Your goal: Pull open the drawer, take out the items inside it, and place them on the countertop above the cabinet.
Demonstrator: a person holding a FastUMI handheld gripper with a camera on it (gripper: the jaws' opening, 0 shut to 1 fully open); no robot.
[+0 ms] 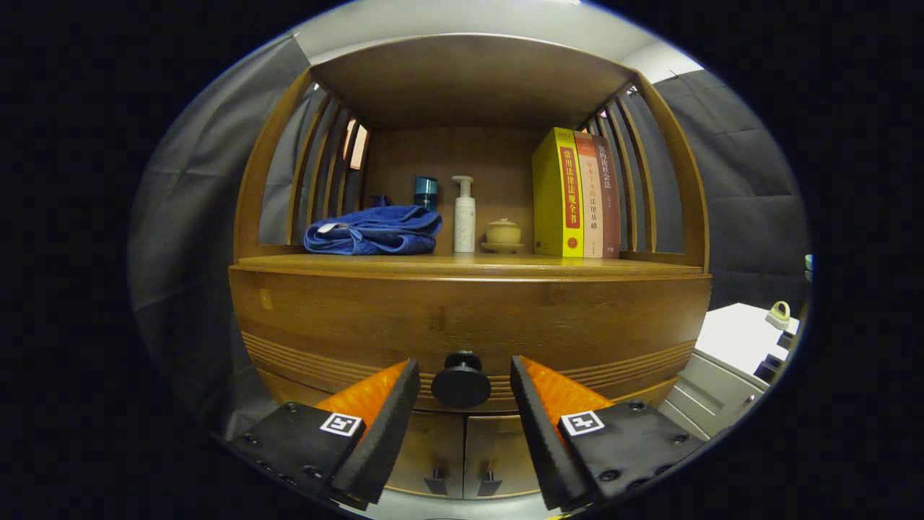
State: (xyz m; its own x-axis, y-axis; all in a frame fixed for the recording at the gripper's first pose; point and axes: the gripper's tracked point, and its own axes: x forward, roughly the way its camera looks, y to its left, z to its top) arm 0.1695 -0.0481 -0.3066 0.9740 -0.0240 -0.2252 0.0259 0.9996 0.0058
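Between parted fingers (404,393) of gripper (465,379): drawer (469,318) knob (461,380), ungripped.

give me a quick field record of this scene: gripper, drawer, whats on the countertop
gripper: gripper open, fingers either side of the knob, not pressing it
knob: black round knob between the fingers
drawer: drawer shut, contents hidden
countertop: countertop holds a folded blue towel, white pump bottle, small lidded cup, upright books

Drawer (469,325) contents hidden behind shut front. Teal cup (425,192) at countertop (635,266) rear partly hidden behind blue towel (374,230). Book (557,193) spine print too small.
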